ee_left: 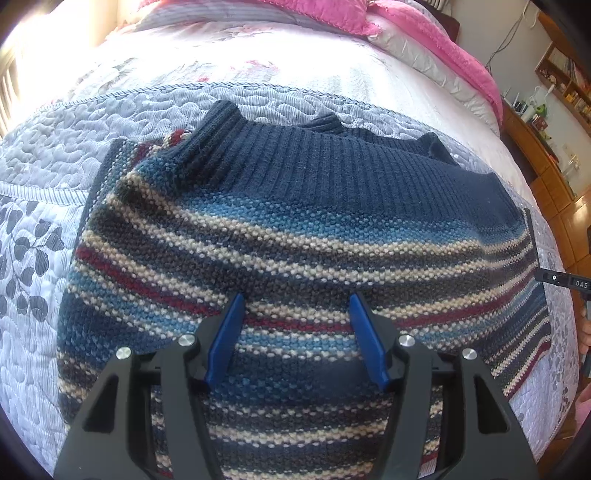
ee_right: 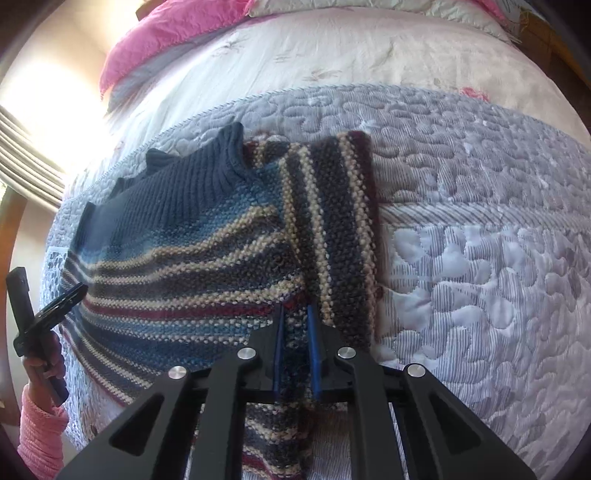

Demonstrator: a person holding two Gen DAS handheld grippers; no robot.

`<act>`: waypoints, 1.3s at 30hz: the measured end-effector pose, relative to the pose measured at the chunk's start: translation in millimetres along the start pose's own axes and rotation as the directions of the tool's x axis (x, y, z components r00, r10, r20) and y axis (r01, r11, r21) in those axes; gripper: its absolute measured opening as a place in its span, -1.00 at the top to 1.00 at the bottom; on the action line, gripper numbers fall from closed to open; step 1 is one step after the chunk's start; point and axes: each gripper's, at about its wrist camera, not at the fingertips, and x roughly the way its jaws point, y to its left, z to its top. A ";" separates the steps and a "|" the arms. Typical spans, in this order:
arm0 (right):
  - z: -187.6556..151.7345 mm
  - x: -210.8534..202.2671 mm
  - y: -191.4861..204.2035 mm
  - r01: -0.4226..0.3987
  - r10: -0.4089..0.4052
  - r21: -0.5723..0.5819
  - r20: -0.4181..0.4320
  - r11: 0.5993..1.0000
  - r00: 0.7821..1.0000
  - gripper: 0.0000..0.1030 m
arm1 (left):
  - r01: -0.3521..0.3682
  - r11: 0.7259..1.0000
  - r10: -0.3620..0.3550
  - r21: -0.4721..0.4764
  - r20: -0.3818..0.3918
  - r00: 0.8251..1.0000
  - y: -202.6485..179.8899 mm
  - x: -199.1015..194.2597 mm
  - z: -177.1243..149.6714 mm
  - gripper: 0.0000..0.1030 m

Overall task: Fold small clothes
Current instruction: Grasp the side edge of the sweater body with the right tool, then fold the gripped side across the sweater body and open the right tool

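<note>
A striped knit sweater (ee_left: 295, 229) in navy, blue, cream and dark red lies flat on the quilted bedspread (ee_left: 55, 155), its ribbed navy band (ee_left: 314, 158) at the far side. My left gripper (ee_left: 296, 297) hovers open over the sweater's near middle, with nothing between its blue fingers (ee_left: 225, 339). In the right wrist view, one sleeve (ee_right: 332, 221) is folded lengthwise along the right side of the sweater (ee_right: 177, 258). My right gripper (ee_right: 294, 312) is shut on a pinch of the knit at the sweater's near right edge, and fabric hangs below it.
Pink blankets (ee_left: 424, 33) and pillows are piled at the head of the bed. Wooden shelves and a dresser (ee_left: 546, 122) stand beyond the bed's right side. A hand in a pink sleeve (ee_right: 40, 435) holds the other tool at the bed's left edge, by a bright window.
</note>
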 end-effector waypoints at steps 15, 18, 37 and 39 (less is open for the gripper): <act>-20.5 -38.2 -2.4 0.001 -0.001 0.006 0.059 1.000 0.998 -0.52 | 0.000 1.000 -0.001 0.013 0.008 1.000 -2.6 5.1 -5.2 -0.19; -25.3 -32.3 -15.6 -0.014 0.014 0.033 0.009 0.999 1.000 -0.52 | 0.004 1.000 -0.004 0.005 0.011 1.000 -1.6 5.4 -5.0 -0.20; -31.4 10.7 -44.5 -0.186 0.194 0.176 -0.028 0.967 0.981 0.35 | 0.023 1.000 -0.023 0.013 0.002 1.000 3.4 6.9 -2.9 -0.21; -31.9 11.4 -41.0 -0.167 0.173 0.157 -0.029 0.973 0.984 0.35 | 0.021 1.000 -0.021 0.016 0.001 1.000 3.8 7.2 -2.6 -0.21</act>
